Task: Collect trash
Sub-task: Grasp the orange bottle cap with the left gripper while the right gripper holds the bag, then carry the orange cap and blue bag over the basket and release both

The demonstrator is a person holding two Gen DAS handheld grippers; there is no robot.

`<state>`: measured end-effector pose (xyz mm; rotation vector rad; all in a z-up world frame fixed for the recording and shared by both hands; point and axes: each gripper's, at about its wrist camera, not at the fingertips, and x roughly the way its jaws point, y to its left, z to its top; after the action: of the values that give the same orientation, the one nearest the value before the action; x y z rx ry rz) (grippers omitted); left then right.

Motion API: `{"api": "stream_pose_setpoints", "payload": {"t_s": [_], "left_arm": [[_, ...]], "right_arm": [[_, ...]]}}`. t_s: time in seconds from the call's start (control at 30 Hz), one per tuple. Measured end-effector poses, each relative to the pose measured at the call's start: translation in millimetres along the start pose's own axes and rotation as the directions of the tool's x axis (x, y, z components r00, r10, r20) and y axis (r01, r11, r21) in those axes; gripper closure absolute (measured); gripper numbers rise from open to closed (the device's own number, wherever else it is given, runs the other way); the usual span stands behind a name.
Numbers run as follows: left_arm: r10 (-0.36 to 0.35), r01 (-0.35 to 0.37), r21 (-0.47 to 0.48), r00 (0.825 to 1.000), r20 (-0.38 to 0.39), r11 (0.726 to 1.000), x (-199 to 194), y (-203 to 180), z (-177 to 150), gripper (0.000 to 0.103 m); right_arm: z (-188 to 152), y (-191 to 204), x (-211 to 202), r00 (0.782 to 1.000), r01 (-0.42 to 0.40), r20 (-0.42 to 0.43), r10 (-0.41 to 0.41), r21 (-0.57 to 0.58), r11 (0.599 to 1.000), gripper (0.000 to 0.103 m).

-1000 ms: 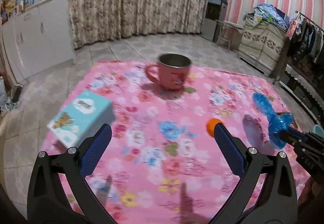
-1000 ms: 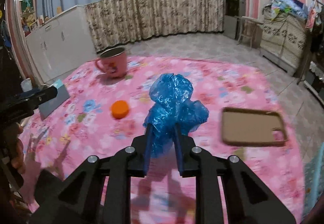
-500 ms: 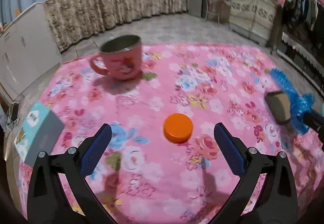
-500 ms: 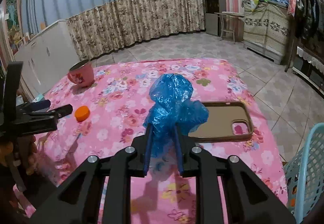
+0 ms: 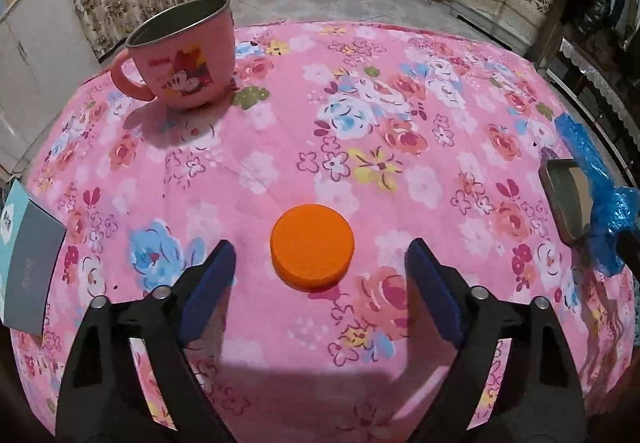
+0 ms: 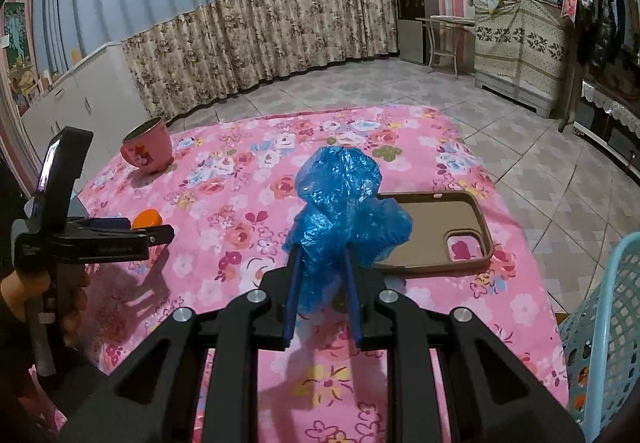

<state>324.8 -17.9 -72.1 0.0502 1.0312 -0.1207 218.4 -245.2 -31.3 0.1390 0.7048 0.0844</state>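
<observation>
Left tongs (image 5: pixel 316 263) stand wide, jaws just been narrowing, astride the orange cap (image 5: pixel 312 246) but not yet touching it. Cap lies flat on the floral bench (image 5: pixel 400 115), well nearer me than the pink mug (image 5: pixel 182 55). Right tongs (image 6: pixel 322 291) clamp the crumpled blue bag (image 6: pixel 340 195), held above the bench beside the phone case (image 6: pixel 436 231). I judge the step to be grasping the cap. Next: lower slightly, close squarely on its rim, then carry both to the blue basket (image 6: pixel 604 327), right of the case.

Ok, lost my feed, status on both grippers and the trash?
Left gripper open, closing around round orange plastic cap. Right gripper shut on crumpled blue plastic bag. Nothing blocking.
</observation>
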Motion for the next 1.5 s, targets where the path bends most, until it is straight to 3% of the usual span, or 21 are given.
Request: {"api": "stream_pose_setpoints", "payload": {"t_s": [0.07,0.23,0.37,0.43,0.67,0.9,1.2,1.5], "left_arm": [[0.015,-0.015,0.004,1.0,-0.001,1.0,0,-1,0,0.022],[0.033,-0.033,0.0,0.999,0.01,0.999,-3,1,1,0.04],[0.046,-0.046,0.0,0.999,0.016,0.999,-5,1,1,0.046],[0.043,-0.043,0.008,0.999,0.02,0.999,-7,0,1,0.063],[0.046,-0.047,0.037,0.998,0.038,0.998,-23,-9,-4,0.064],[0.032,-0.045,0.071,0.985,0.17,0.996,-83,-33,-14,0.064],[-0.076,0.02,0.163,0.935,0.348,0.986,-141,-107,-32,0.064],[-0.215,0.115,0.264,0.896,0.389,0.958,-163,-196,-41,0.064]], "right_arm": [[0,-2,0,1.0,-0.003,-0.001,0.003,0.006,1.0,0.082],[0,-4,-1,1.0,-0.006,-0.001,0.006,0.013,1.0,0.082],[0,-8,-2,1.0,-0.008,0.004,0.008,0.026,1.0,0.082],[0,-10,-4,1.0,-0.011,0.008,0.01,0.033,0.999,0.082],[-4,-19,-16,1.0,-0.017,0.023,0.016,0.063,0.998,0.082],[-5,-30,-53,0.998,-0.015,0.063,0.011,0.064,0.998,0.082],[-15,-66,-114,0.991,0.081,0.1,-0.084,0.039,0.996,0.082],[-21,-126,-171,0.965,0.222,0.124,-0.231,0.08,0.972,0.082]]}}
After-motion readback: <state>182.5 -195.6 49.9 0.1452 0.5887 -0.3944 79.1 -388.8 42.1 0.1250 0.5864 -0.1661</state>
